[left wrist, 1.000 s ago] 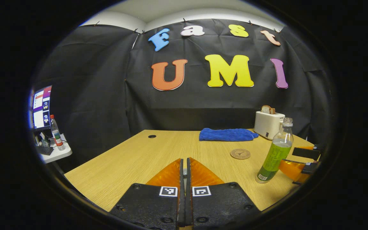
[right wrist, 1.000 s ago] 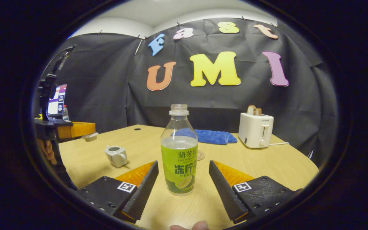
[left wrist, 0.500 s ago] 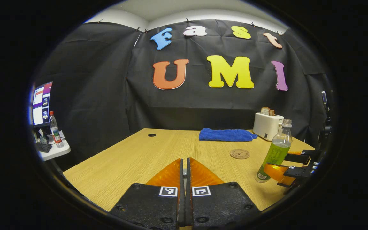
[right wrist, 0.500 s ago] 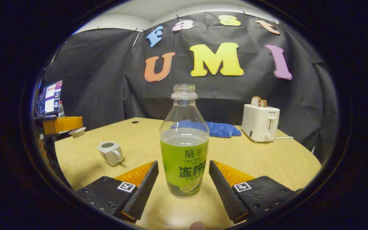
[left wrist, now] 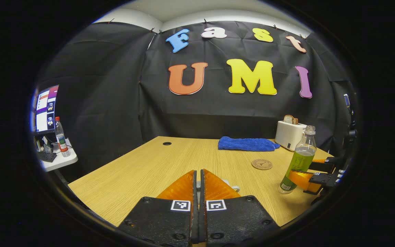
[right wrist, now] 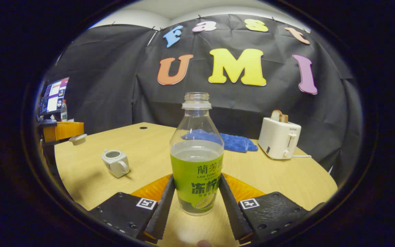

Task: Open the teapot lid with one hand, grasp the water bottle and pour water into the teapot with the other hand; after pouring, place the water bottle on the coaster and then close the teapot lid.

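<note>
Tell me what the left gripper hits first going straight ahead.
Probably nothing close: the left gripper, shut on the lid, points over the table at the black wall; the blue towel lies right of that line.

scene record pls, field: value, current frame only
left claw: shut on teapot lid, held above the table edge
right claw: shut on water bottle, both fingers against its label
water bottle: upright, uncapped, standing on the table, partly full
teapot: open, left of the bottle in the right gripper view
coaster: bare
background: blue towel, toaster with bread
stage: lid off, bottle gripped, pour not yet begun
</note>
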